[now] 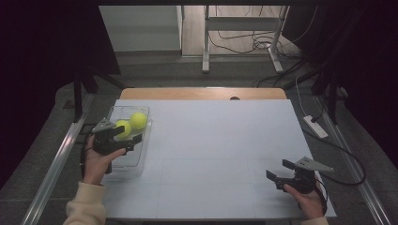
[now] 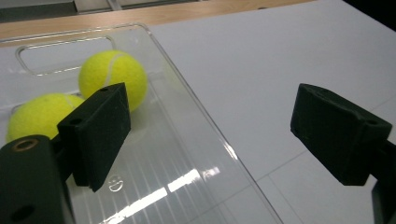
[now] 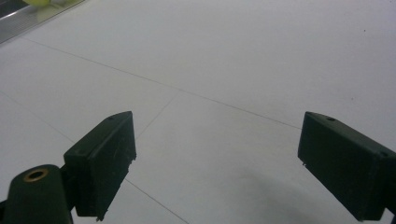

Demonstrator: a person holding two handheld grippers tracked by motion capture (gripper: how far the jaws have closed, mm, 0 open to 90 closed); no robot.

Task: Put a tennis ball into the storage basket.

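A clear plastic tray (image 1: 133, 165) sits at the table's left side and holds two yellow tennis balls (image 1: 139, 119) (image 1: 125, 125), touching each other. My left gripper (image 1: 127, 134) hovers over the tray just in front of the balls, open, with nothing between its jaws. In the left gripper view the balls (image 2: 113, 76) (image 2: 38, 117) lie beyond the left jaw, and the tray's right rim (image 2: 191, 100) runs between the jaws of the left gripper (image 2: 215, 135). My right gripper (image 1: 279, 168) stands open over bare white table at the front right, right gripper (image 3: 217, 163) empty.
The white tabletop (image 1: 211, 150) stretches wide between both hands, with a wooden edge (image 1: 202, 93) at the far side. Beyond it stand a metal frame (image 1: 206, 42) and floor cables. A white power strip (image 1: 315, 126) lies on the floor to the right.
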